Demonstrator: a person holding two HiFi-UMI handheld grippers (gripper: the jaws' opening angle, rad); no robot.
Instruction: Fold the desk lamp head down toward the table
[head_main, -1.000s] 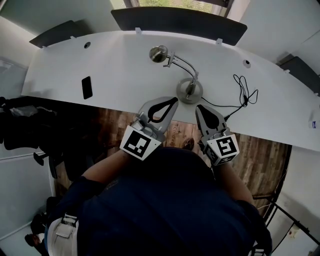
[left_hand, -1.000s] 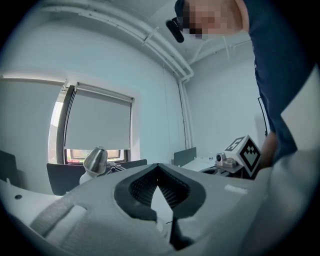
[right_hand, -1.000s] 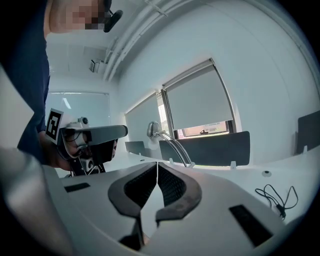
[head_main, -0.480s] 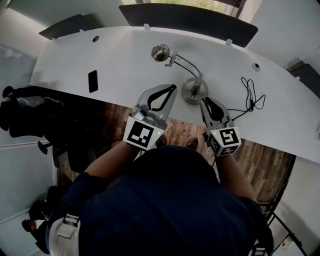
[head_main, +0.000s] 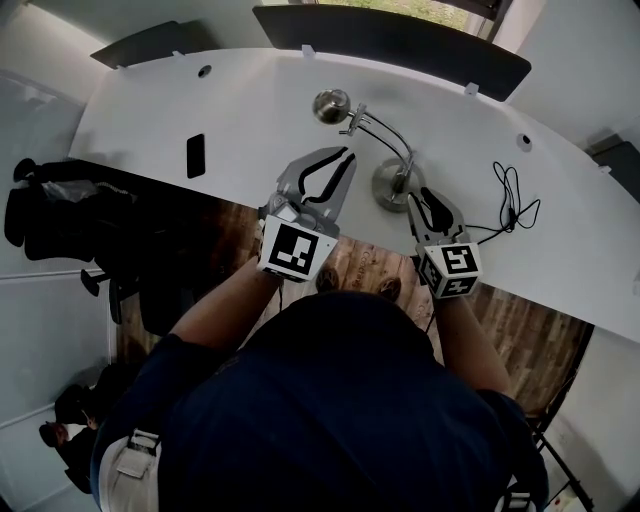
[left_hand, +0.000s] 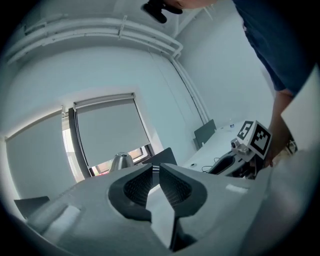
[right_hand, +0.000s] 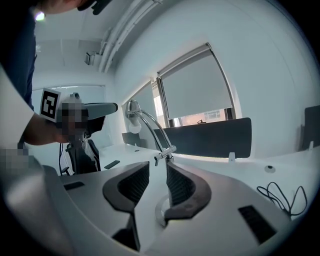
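A chrome desk lamp stands on the white table (head_main: 250, 120). Its head (head_main: 333, 105) is raised on a curved arm above the round base (head_main: 393, 185). In the right gripper view the lamp head (right_hand: 132, 107) is up at the left, and the arm's joint (right_hand: 165, 152) shows just past the jaws. My right gripper (head_main: 428, 196) (right_hand: 157, 172) hovers beside the base. Its jaws have just been opening and nothing is between them. My left gripper (head_main: 343, 157) (left_hand: 155, 170) is shut and empty, a little short of the arm, with the lamp head (left_hand: 120, 161) beyond it.
A black phone (head_main: 196, 155) lies at the table's left. A coiled black cable (head_main: 515, 195) lies to the right of the base. A dark partition panel (head_main: 390, 40) runs along the far edge. A black chair (head_main: 60, 215) stands at the left below the table's near edge.
Both grippers have moved forward over the table's near edge toward the lamp. The right gripper's jaws have parted. The left gripper has rolled somewhat.
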